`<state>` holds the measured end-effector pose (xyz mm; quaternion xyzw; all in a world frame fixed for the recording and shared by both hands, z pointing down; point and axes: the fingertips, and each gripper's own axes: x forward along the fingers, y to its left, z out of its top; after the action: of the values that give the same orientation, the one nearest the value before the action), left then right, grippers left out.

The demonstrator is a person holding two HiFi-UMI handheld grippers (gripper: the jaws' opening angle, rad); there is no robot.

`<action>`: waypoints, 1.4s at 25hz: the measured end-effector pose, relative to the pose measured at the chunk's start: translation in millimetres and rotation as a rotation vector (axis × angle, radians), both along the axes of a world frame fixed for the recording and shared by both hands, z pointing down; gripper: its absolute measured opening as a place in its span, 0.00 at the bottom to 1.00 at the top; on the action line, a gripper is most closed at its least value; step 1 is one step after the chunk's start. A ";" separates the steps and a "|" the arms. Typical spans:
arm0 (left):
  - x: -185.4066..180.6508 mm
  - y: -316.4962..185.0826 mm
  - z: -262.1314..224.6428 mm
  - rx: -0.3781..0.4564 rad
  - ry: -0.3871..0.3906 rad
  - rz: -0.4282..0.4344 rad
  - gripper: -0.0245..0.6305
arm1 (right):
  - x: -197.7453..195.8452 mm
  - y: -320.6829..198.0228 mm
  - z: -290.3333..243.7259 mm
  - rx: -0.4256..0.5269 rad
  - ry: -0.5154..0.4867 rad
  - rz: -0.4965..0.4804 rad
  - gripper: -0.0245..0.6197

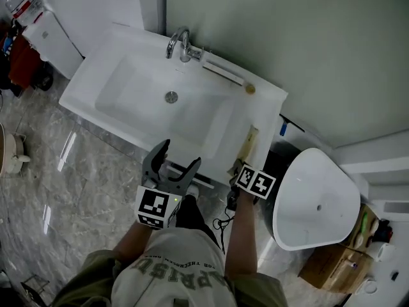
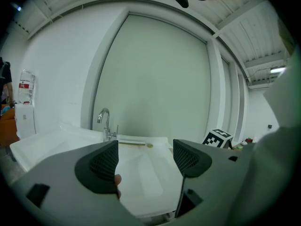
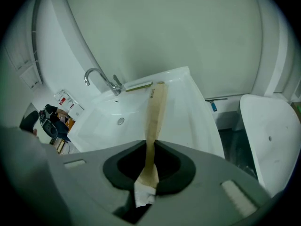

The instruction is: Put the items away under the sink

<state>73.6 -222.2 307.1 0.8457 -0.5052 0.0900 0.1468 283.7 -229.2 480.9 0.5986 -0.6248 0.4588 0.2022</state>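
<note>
A long flat beige strip (image 3: 155,112) is clamped between the jaws of my right gripper (image 3: 150,147); it reaches out over the right rim of the white sink (image 3: 188,117). From the head camera, the strip (image 1: 249,144) sticks out past the right gripper (image 1: 241,169) at the sink's front right corner. My left gripper (image 1: 179,155) is at the sink's front edge (image 1: 128,130), jaws open and nothing between them; its own view shows the same gap (image 2: 145,157) facing the basin. A thin stick (image 1: 223,72) with a small round brown piece (image 1: 250,89) lies on the back ledge.
A chrome faucet (image 1: 182,43) stands at the back of the sink. A white toilet (image 1: 316,197) is close on the right, with a cardboard box (image 1: 335,267) beyond it. A white cabinet (image 1: 48,37) stands at far left. The floor is grey marble (image 1: 57,165).
</note>
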 end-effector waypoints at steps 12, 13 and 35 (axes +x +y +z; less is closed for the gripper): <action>-75.0 76.8 1.7 -0.009 0.012 0.094 0.57 | -75.3 97.1 -31.9 0.078 -0.017 0.096 0.10; -77.8 83.4 2.8 -0.013 0.012 0.103 0.57 | -79.3 106.4 -32.1 0.077 -0.017 0.102 0.10; -57.6 169.5 32.8 -0.031 -0.004 0.053 0.57 | -121.5 199.2 -9.0 0.047 -0.017 -0.103 0.10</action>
<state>16.0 -52.7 339.8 0.8561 -0.4816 0.1034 0.1566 162.2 -30.1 471.9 0.5664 -0.6670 0.4381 0.2061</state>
